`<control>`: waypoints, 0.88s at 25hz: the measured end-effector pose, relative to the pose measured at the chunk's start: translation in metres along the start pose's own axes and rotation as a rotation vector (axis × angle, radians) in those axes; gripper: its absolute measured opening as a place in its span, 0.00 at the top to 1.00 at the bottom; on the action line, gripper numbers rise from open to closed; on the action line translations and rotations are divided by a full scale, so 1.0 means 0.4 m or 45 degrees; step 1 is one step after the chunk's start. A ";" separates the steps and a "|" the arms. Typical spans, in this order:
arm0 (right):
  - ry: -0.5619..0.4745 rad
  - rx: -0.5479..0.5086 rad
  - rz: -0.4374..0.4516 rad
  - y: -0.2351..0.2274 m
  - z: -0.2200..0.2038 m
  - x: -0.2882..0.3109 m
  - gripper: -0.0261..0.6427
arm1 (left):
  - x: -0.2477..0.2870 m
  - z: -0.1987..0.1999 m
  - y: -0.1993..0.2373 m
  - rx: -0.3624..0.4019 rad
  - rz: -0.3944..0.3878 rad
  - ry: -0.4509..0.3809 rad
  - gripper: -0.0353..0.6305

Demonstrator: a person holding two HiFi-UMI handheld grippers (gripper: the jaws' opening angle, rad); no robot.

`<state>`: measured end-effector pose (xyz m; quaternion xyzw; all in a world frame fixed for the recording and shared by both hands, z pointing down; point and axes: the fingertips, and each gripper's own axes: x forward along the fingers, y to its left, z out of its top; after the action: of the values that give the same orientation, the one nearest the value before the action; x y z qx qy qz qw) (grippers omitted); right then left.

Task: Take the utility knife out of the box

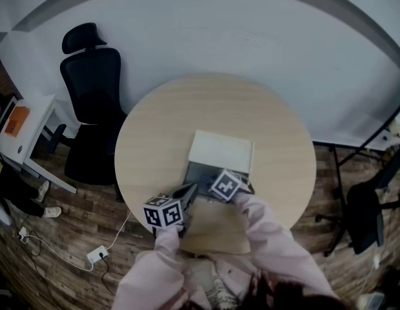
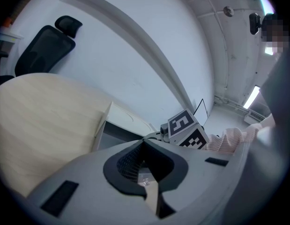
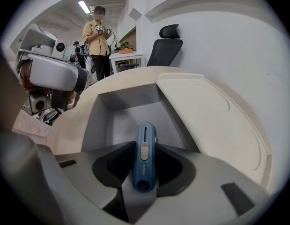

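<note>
I have the utility knife [image 3: 144,165], slim and blue with a grey slider, clamped by its sides between my right gripper's [image 3: 145,146] pads, pointing away over the box [image 3: 130,97]. The box stands open, grey inside, with its cream lid [image 3: 205,111] folded back flat.

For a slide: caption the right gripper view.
The right gripper grips the blue utility knife at the open box.

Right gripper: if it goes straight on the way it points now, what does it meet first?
Probably the grey inner floor of the box, near its back wall; depth is unclear. The utility knife already sits between its jaws.
</note>
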<state>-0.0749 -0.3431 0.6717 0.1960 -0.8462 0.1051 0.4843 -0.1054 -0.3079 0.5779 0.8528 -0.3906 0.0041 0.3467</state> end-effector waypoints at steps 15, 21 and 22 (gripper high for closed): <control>-0.064 0.020 -0.016 0.004 0.019 -0.024 0.77 | -0.011 -0.005 0.001 0.010 -0.005 0.006 0.94; -0.154 0.077 -0.023 0.003 0.045 -0.056 0.77 | -0.015 -0.006 -0.003 0.025 -0.010 0.010 0.94; -0.172 0.087 -0.026 0.002 0.049 -0.063 0.77 | -0.016 -0.006 -0.005 0.028 -0.011 0.010 0.94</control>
<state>-0.0791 -0.3438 0.6402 0.2277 -0.8709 0.1153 0.4200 -0.1080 -0.3015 0.5768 0.8582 -0.3854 0.0101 0.3389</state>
